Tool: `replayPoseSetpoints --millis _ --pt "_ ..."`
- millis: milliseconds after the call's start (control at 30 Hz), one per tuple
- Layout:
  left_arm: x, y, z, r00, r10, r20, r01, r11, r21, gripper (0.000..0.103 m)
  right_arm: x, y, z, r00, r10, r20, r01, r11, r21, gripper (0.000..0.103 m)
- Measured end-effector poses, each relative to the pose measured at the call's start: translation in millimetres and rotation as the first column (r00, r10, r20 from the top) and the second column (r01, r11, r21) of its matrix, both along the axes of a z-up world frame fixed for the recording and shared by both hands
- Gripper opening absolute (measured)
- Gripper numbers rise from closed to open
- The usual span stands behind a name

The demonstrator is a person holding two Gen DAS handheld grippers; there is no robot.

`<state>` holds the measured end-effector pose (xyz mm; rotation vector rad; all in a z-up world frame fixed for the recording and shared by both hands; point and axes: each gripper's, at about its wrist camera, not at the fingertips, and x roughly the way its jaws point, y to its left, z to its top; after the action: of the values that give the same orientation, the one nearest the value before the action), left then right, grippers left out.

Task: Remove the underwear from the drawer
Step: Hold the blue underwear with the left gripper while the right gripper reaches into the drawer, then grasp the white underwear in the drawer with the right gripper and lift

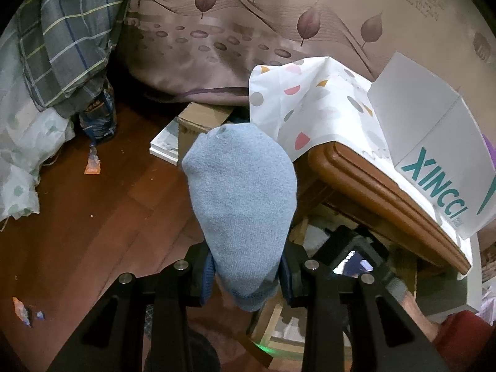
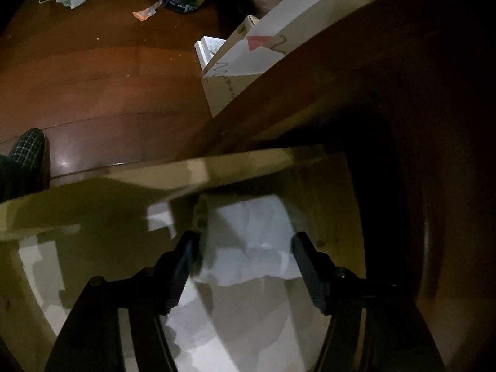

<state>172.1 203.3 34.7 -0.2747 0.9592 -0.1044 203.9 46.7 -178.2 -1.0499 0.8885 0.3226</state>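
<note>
The left gripper is clamped on a light blue sock — its two pads press the cuff end from either side, and the toe end stands up and away from the fingers, above the wooden floor. Just right of the sock sits a wooden nightstand draped with a white spotted cloth, and a white printed bag lies on top. Beyond them hangs a bedspread with a leaf pattern; a plaid quilt bunches at the far left.

The right gripper reaches down into the open drawer. Its fingers stand well apart, with a white folded garment — seemingly the underwear — lying between them on the drawer bottom. The picture is blurred, but the pads do not appear to press on it. Past the drawer's front edge, the floor shows a slippered foot at left.
</note>
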Motion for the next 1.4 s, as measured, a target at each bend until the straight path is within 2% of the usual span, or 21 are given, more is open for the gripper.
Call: replayPoseSetpoints --millis 67,233,367,433,533,633,833,967,1100,1167,1200,1233,1300,1400 --pt "0.1 -0.9 0.5 1.000 -0.003 0.002 0.003 1.000 0.004 0.030 1.6 1.0 -5.3 1.000 0.012 0.007 -0.012 1.000 -0.014 0.070" --pt "1.0 -5.9 0.3 1.000 -0.015 0.003 0.015 1.000 0.013 0.030 -4.0 -8.8 -2.4 0.999 0.040 0.019 -0.041 0.999 0.028 0.070" --pt "2.6 -6.4 -2.2 1.000 -0.010 -0.009 0.010 1.000 0.021 0.030 -1.4 -26.5 8.3 0.999 -0.027 -0.029 0.030 0.994 0.104 0.069" --pt "3.2 -6.3 -3.4 1.000 -0.009 -0.013 0.010 1.000 0.014 0.030 -1.8 -30.8 7.4 0.999 -0.037 -0.023 0.039 0.995 0.092 0.058" --pt "3.0 -7.7 -3.9 1.000 -0.010 -0.013 0.011 1.000 0.023 0.030 -4.5 -42.9 10.2 0.998 -0.052 -0.046 0.057 0.993 0.105 0.051" --pt "3.4 -7.4 -4.9 1.000 -0.011 -0.017 0.012 1.000 0.022 0.030 -6.2 -56.5 16.0 0.992 -0.079 -0.096 0.091 0.987 0.132 0.047" --pt "2.0 -11.1 -5.6 1.000 -0.023 -0.019 0.023 0.999 0.026 0.030 -32.8 -94.9 27.5 0.964 -0.074 -0.254 0.120 0.978 0.172 0.047" --pt "1.8 -15.0 -5.3 0.999 -0.033 -0.017 0.033 0.999 0.035 0.030 -53.0 -123.0 32.1 0.943 -0.068 -0.327 0.126 0.979 0.159 0.047" --pt "2.2 -19.5 -5.8 0.999 -0.042 -0.018 0.043 0.998 0.042 0.030 -62.0 -140.8 35.9 0.931 -0.077 -0.357 0.143 0.976 0.162 0.054" --pt "3.2 -21.7 -7.5 0.999 -0.044 -0.025 0.045 0.998 0.050 0.030 -65.3 -151.8 43.5 0.918 -0.101 -0.383 0.186 0.964 0.191 0.055" --pt "3.5 -22.3 -8.3 0.999 -0.043 -0.028 0.045 0.998 0.052 0.030 -66.5 -156.1 48.3 0.916 -0.111 -0.384 0.204 0.956 0.209 0.059" --pt "3.9 -22.5 -8.0 0.999 -0.042 -0.030 0.044 0.998 0.052 0.030 -64.3 -157.2 52.5 0.915 -0.126 -0.383 0.225 0.948 0.226 0.067" --pt "4.4 -23.0 -7.0 0.999 -0.042 -0.027 0.044 0.998 0.049 0.030 -63.0 -164.6 60.8 0.904 -0.154 -0.399 0.270 0.929 0.252 0.072" --pt "5.4 -24.9 -8.4 0.999 -0.046 -0.023 0.047 0.997 0.056 0.030 -57.6 -156.7 62.9 0.889 -0.196 -0.413 0.315 0.918 0.242 0.074"
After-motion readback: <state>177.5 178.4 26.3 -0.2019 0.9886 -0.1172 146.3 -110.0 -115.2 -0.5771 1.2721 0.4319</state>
